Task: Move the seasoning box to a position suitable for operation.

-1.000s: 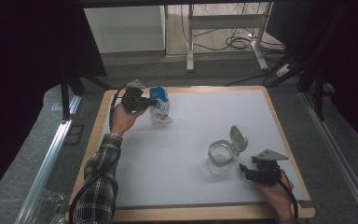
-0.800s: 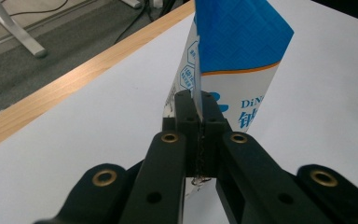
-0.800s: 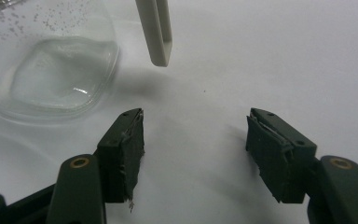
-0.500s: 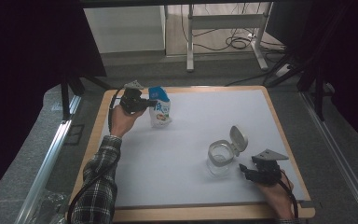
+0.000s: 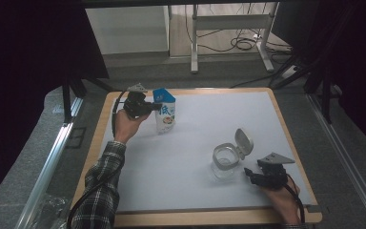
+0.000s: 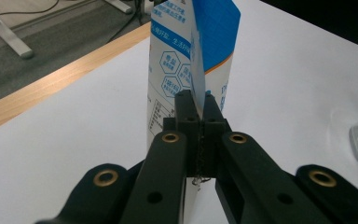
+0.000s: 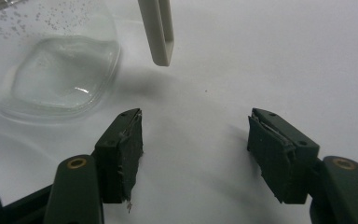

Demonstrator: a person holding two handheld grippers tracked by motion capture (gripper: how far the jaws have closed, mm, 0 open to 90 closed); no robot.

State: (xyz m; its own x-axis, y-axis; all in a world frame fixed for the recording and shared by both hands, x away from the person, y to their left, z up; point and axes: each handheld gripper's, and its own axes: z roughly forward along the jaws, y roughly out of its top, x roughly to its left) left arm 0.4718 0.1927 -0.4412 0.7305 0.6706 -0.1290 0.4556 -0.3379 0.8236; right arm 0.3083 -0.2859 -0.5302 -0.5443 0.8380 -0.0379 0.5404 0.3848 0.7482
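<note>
Pouch [image 5: 165, 109], blue-and-white, upright at far left of white mat [image 5: 195, 148]: edge seam now pinched between clenched jaws of left gripper [image 6: 195, 108], just closed. Ready for lifting toward open-lidded glass jar [image 5: 225, 160]; right gripper [image 7: 196, 140] beside it, jaws spread, empty.

Chinese print on the blue-and-white pouch [image 6: 177, 60] (one large "低", rest unreadably small)
</note>
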